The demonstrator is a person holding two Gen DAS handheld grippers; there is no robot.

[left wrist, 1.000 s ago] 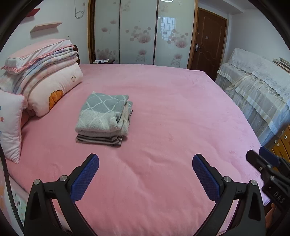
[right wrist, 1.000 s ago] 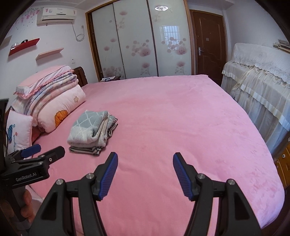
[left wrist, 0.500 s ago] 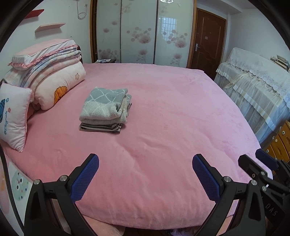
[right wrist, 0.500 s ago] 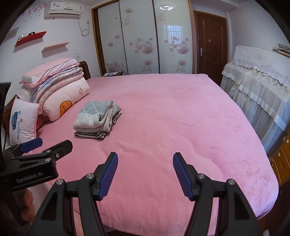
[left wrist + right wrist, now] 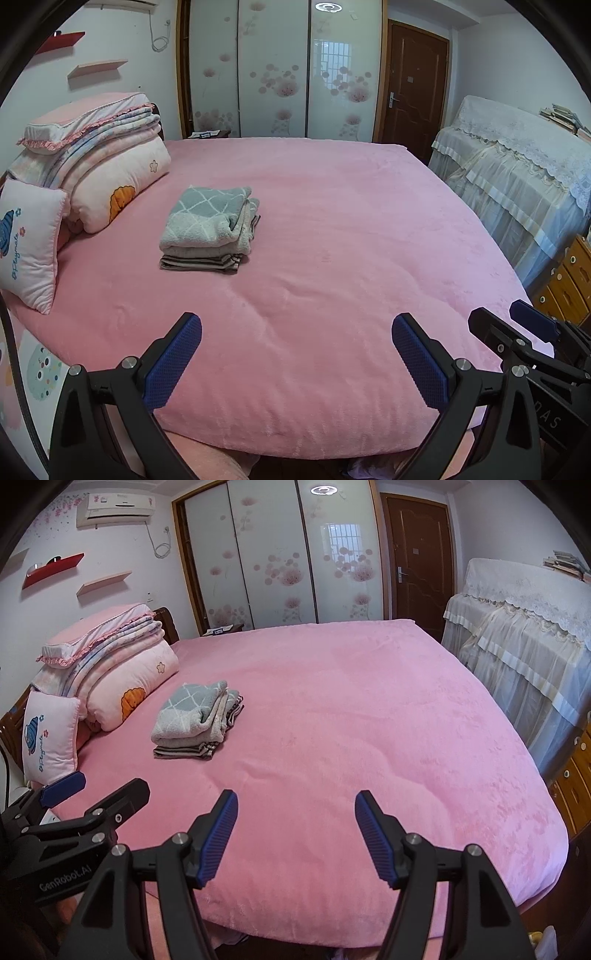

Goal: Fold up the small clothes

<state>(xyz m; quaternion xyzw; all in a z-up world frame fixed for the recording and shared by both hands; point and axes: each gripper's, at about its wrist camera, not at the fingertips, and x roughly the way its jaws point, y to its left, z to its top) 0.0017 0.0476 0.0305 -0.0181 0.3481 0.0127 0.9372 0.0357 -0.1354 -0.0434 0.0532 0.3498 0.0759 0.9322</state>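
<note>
Clothes (image 5: 210, 229) sit stacked at ten o'clock, so both empty, spread grippers (image 5: 295, 354) (image 5: 295, 830) should, I reckon, leave them undisturbed.

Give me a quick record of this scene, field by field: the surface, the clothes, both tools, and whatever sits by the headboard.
surface: pink bedspread
clothes: folded stack, grey diamond-pattern piece on top, striped piece at the bottom
stack position: left part of the bed, beside the bedding
left tool: open, holding nothing, above the near bed edge
right tool: open, holding nothing, above the near bed edge
headboard end: folded quilts and a small pillow
</note>
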